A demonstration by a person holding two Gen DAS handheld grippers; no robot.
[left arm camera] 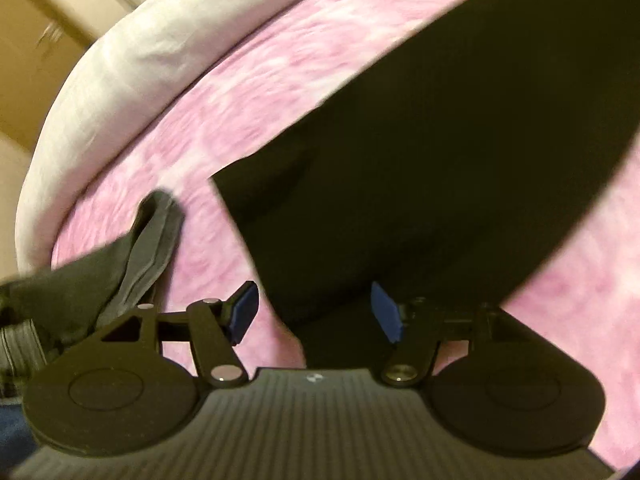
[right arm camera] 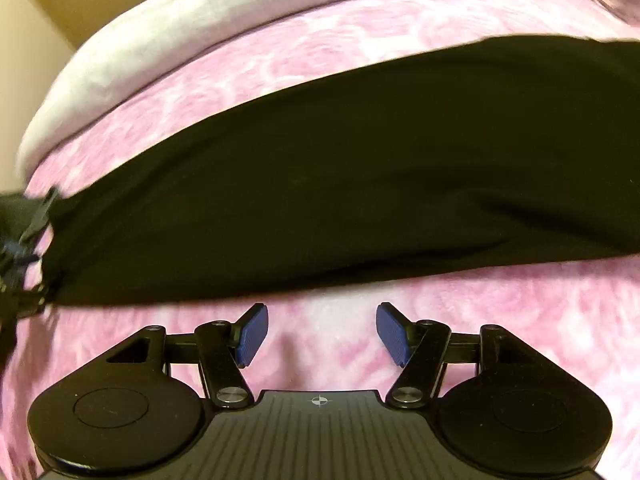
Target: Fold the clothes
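Note:
A black garment (left arm camera: 420, 152) lies folded flat on the pink bed cover, a long dark band in the right wrist view (right arm camera: 340, 184). My left gripper (left arm camera: 315, 312) hovers over its near end. Its blue pads (left arm camera: 245, 312) stand apart and press on nothing, though black cloth shows below the gap. My right gripper (right arm camera: 323, 334) is open over bare pink cover just in front of the garment's near edge, with nothing between its fingers. A blurred dark device (right arm camera: 20, 248) sits at the garment's left end.
The pink patterned bed cover (right arm camera: 520, 340) fills both views. A white blanket (left arm camera: 120, 80) runs along its far edge. A grey garment (left arm camera: 148, 248) lies crumpled to the left of my left gripper. Beige cupboards (left arm camera: 36, 40) stand beyond the bed.

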